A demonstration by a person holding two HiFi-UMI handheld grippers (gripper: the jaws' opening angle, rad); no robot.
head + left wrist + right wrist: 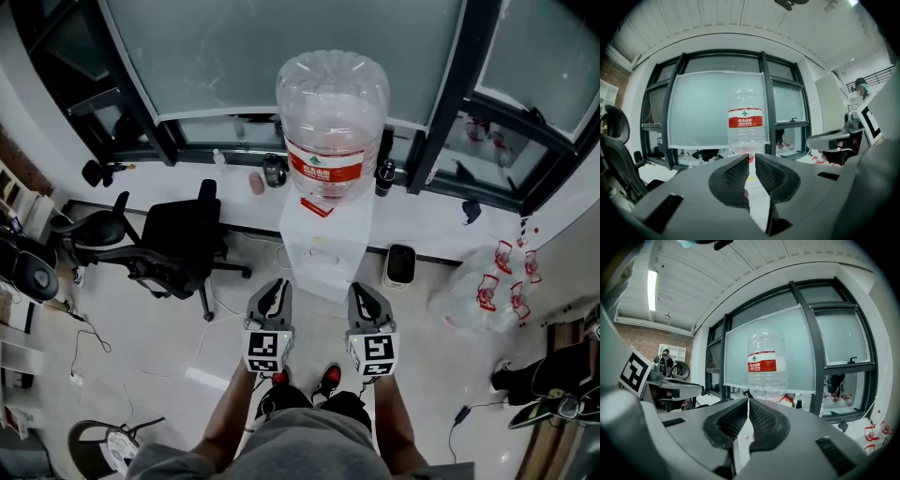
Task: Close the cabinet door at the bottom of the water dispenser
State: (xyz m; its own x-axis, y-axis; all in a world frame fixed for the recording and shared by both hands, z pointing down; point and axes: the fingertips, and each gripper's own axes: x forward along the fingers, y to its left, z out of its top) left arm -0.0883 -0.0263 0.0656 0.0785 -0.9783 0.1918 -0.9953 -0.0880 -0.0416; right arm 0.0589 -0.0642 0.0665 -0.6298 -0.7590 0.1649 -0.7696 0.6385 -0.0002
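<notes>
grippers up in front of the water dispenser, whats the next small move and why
Probably lower the right gripper toward the base of the water dispenser: this gripper and the left gripper are shut and aimed at the water bottle, while the bottom cabinet door shows in no view.

Bottle on dispenser, window behind. Chair to the left; bin just right of dispenser; bags farther right. Left gripper and right gripper side by side before dispenser.
</notes>
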